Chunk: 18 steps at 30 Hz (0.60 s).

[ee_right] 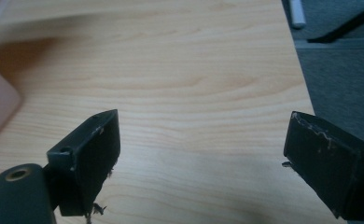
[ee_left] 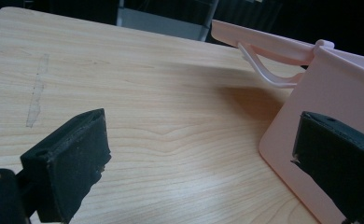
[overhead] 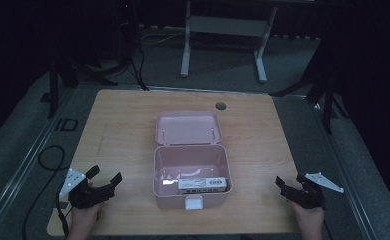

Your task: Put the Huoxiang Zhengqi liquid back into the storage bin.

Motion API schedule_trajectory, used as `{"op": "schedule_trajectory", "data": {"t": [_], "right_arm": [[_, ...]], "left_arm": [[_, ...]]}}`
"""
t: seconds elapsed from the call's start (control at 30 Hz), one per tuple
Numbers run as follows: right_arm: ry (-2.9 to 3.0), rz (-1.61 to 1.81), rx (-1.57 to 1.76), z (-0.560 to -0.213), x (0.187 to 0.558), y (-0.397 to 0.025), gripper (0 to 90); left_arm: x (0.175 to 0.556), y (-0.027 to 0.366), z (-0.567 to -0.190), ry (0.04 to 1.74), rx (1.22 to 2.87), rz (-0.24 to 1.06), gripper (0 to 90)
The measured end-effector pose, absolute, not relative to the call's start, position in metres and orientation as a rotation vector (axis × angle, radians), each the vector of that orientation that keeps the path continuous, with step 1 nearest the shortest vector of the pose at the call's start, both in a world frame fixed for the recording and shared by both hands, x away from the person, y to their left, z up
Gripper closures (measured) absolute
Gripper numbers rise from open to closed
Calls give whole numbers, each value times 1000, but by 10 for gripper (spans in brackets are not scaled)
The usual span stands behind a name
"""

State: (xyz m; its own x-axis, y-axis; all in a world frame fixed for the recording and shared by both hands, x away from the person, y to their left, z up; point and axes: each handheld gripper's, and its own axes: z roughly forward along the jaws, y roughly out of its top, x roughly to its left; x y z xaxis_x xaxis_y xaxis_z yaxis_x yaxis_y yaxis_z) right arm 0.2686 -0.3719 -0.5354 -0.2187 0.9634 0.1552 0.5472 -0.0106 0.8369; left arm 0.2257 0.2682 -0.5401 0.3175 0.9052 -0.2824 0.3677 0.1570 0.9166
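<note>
That pink box [overhead: 191, 172] sits mid-table with lid flipped back, looks like light, stiff, slick plastic, so I'd pinch the lid's edge; left gripper [overhead: 104, 178] and right gripper [overhead: 288, 181] both gape empty

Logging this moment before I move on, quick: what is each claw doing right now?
Left claw: open, holding nothing, beside the open pink plastic box.
Right claw: open, holding nothing, over the light wooden table.
</note>
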Motion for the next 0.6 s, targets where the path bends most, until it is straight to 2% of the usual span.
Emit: {"op": "schedule_trajectory", "data": {"t": [0.6], "right_arm": [[1872,1012,1581,-546,262,-358,106]], "left_arm": [[228,267,-541,1270,1434,572,39]]}}
